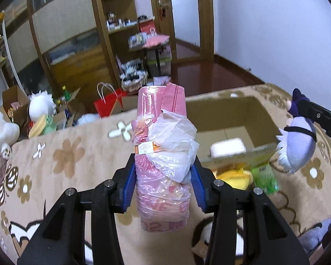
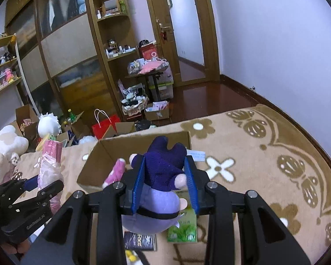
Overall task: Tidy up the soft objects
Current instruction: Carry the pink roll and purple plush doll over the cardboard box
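My left gripper (image 1: pixel 163 176) is shut on a pink plastic-wrapped soft pack (image 1: pixel 161 132) with a white bag crumpled on its front, held up over the flowered beige blanket (image 1: pixel 77 154). The same pack (image 2: pixel 49 167) and the left gripper (image 2: pixel 43 186) show at the left of the right wrist view. My right gripper (image 2: pixel 165 176) is shut on a purple plush doll (image 2: pixel 161 187) with a dark blue top, raised in front of an open cardboard box (image 2: pixel 112 154). In the left wrist view that doll (image 1: pixel 298 145) hangs at the right, beside the box (image 1: pixel 249 119), which holds a white block (image 1: pixel 228 146).
A green tissue pack (image 2: pixel 183 229) and a dark packet (image 2: pixel 140 240) lie on the blanket below the doll; a yellow item (image 1: pixel 236 175) sits near the box. Past the blanket's far edge stand white plush toys (image 2: pixel 7 143), a red paper bag (image 2: pixel 106 125), open boxes and wooden cabinets.
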The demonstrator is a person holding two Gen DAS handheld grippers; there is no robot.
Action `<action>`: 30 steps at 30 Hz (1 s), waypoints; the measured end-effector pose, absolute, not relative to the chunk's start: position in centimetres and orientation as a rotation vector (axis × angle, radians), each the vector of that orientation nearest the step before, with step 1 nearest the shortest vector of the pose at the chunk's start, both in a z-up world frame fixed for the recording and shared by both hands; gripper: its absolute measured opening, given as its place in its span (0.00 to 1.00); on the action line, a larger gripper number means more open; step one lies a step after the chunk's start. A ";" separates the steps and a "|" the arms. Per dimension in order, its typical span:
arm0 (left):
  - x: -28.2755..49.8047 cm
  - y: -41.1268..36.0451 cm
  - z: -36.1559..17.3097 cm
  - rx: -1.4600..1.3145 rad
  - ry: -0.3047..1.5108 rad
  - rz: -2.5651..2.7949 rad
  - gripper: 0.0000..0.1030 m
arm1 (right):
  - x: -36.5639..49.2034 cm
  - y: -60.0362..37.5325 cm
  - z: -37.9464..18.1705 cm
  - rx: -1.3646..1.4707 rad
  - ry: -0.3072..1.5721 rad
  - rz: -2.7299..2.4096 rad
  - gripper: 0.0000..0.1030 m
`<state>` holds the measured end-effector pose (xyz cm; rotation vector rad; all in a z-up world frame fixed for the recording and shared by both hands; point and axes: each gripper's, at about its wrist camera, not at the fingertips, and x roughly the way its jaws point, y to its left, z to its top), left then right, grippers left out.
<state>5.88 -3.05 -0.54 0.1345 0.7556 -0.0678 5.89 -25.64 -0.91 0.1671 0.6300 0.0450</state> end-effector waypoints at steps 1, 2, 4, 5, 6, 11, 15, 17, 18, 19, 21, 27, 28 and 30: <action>6.0 -3.1 -0.3 0.136 0.741 -0.066 0.43 | 6.1 -25.6 -0.8 0.165 0.625 0.046 0.36; 6.3 -3.2 -0.1 0.137 0.726 -0.062 0.43 | 6.4 -25.7 -0.7 0.163 0.618 0.047 0.36; 6.8 -3.3 0.1 0.138 0.704 -0.065 0.43 | 6.9 -25.7 -0.5 0.154 0.606 0.047 0.36; 7.1 -3.3 0.2 0.141 0.694 -0.065 0.43 | 7.2 -25.7 -0.4 0.145 0.599 0.045 0.36; 7.4 -3.4 0.3 0.145 0.686 -0.062 0.43 | 7.3 -25.6 -0.3 0.139 0.595 0.043 0.36; 8.9 -3.5 0.1 0.150 0.665 -0.058 0.43 | 8.2 -25.9 -0.5 0.126 0.584 0.034 0.36; 9.7 -3.6 -0.3 0.152 0.654 -0.061 0.43 | 8.9 -26.0 -0.7 0.106 0.578 0.032 0.36; 10.0 -3.6 -0.5 0.154 0.651 -0.062 0.43 | 9.3 -26.0 -0.9 0.097 0.577 0.033 0.36; 10.2 -3.5 -0.7 0.155 0.648 -0.063 0.43 | 9.5 -25.9 -1.0 0.093 0.580 0.033 0.36; 10.3 -3.5 -0.8 0.157 0.646 -0.064 0.43 | 9.6 -25.8 -1.1 0.088 0.582 0.031 0.36; 10.6 -3.5 -1.0 0.161 0.643 -0.060 0.43 | 10.1 -25.7 -1.5 0.077 0.589 0.029 0.36; 11.7 -3.3 -2.0 0.147 0.663 -0.060 0.43 | 11.3 -25.9 -2.8 0.085 0.623 0.037 0.37; 11.8 -3.2 -2.2 0.142 0.666 -0.063 0.43 | 11.4 -25.9 -3.0 0.081 0.626 0.037 0.37; 12.2 -3.3 -2.5 0.143 0.678 -0.067 0.43 | 11.8 -25.7 -3.3 0.072 0.630 0.040 0.37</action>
